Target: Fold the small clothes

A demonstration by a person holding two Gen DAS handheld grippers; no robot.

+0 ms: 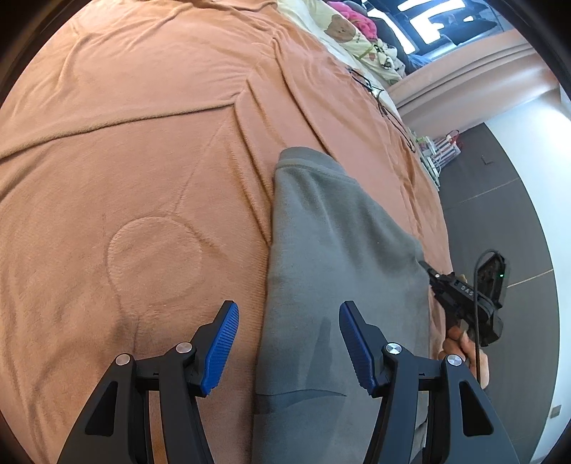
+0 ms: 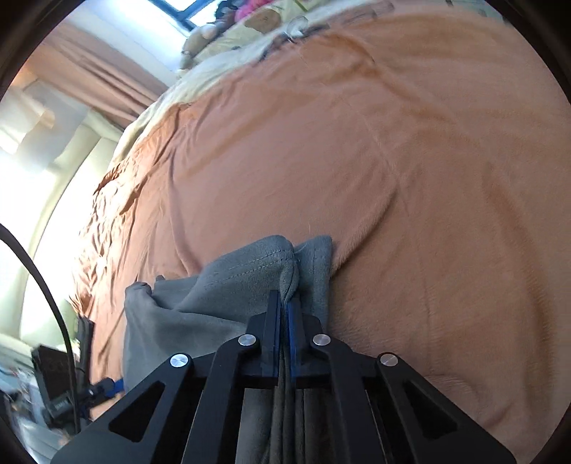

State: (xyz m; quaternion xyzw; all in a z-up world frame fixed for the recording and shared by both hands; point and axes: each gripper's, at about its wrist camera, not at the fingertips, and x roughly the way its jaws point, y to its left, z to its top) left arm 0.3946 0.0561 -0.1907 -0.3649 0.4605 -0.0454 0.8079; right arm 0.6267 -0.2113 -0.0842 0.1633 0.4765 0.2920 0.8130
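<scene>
Right wrist view, right hand-held gripper (image 2: 284,303) pinching grey garment (image 2: 214,285), pads mostly hidden, left hand-held gripper (image 1: 288,342) wide.

I see a bed (image 1: 142,142) under an orange fleece blanket (image 2: 392,160), a cream bear-print quilt (image 1: 342,32) at its far end, dark grey floor (image 1: 499,200) alongside, and peach curtains (image 2: 89,71) beside a sunlit window (image 2: 178,10).

Soft matt grey fleece garment (image 1: 332,257) lies between the left gripper (image 1: 289,342)'s ribbed blue pads (image 1: 223,342). Fuzzy orange blanket (image 1: 142,142) spreads beyond, under matt black plastic arms with shiny metal pins.
</scene>
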